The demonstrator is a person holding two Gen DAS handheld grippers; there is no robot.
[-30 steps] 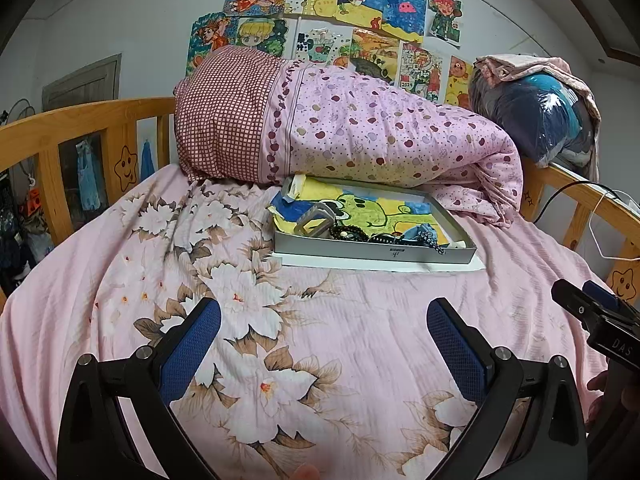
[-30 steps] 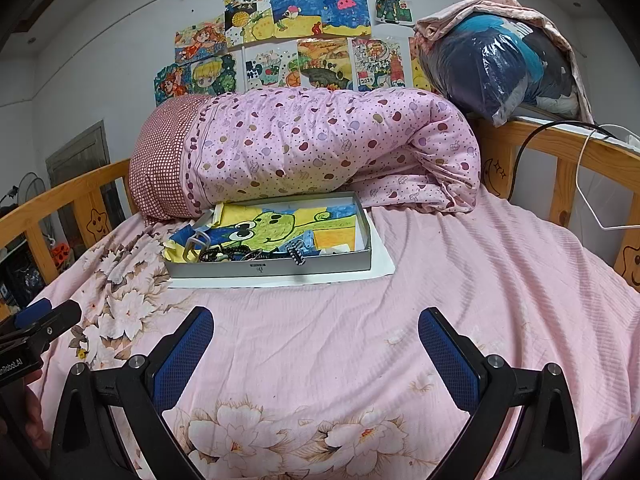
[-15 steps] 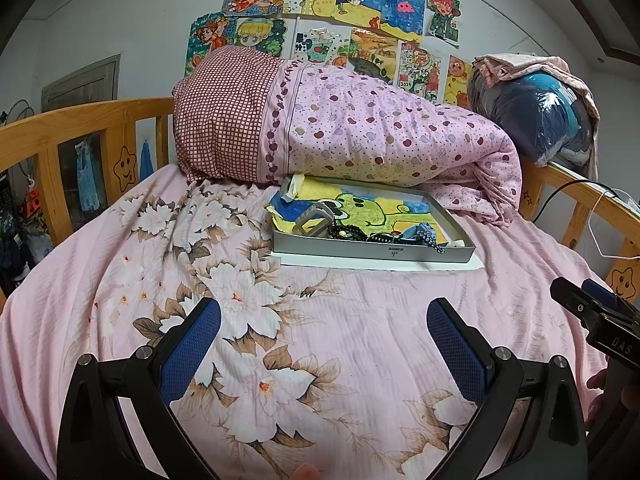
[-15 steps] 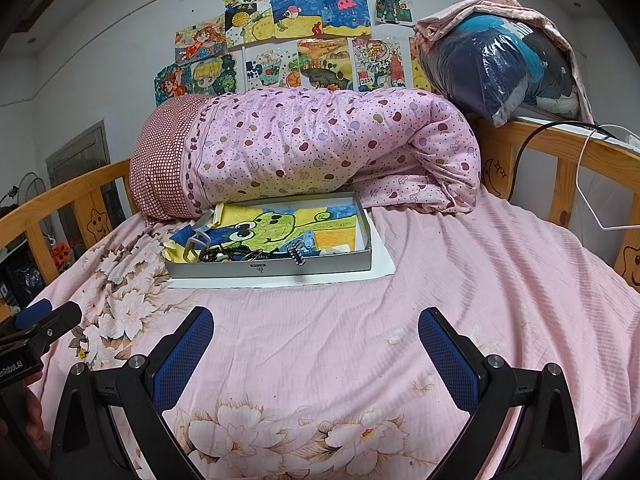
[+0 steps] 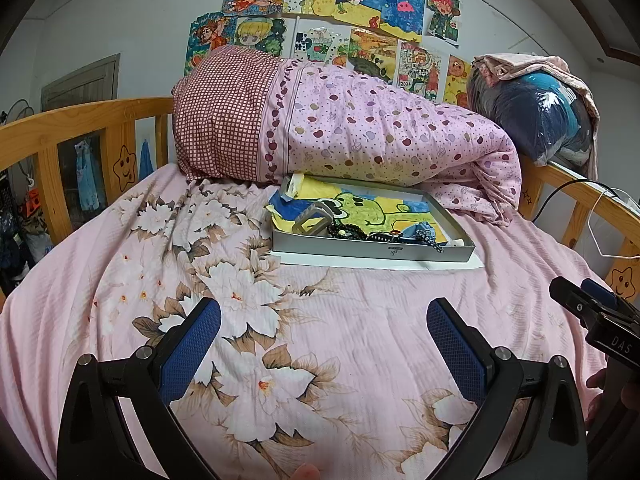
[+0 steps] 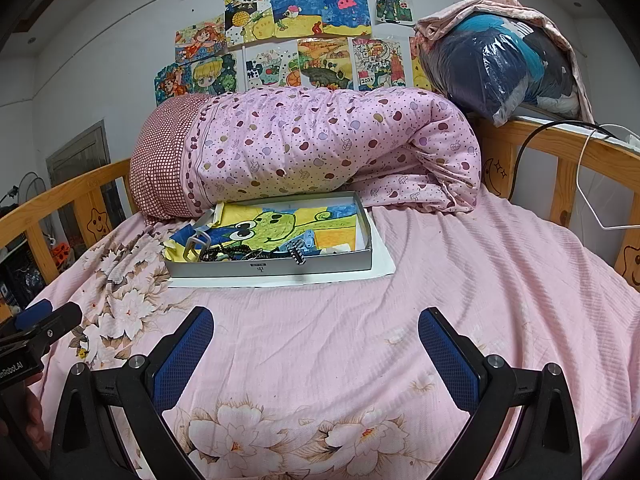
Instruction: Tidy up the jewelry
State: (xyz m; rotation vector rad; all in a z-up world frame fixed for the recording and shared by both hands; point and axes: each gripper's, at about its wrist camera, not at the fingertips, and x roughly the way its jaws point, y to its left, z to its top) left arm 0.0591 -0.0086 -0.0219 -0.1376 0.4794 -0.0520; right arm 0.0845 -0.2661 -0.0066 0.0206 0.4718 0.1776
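A shallow grey box lies on the bed in front of a rolled quilt, lined with a colourful drawing. Inside near its front wall are a grey buckle-like piece, dark bead bracelets and a dark beaded piece hanging over the rim. My left gripper is open and empty, well short of the box. My right gripper is open and empty, also short of the box.
The box rests on a white sheet of paper on the pink floral bedspread. A rolled pink quilt lies behind it. Wooden bed rails run along both sides. A bagged bundle sits on the back right rail.
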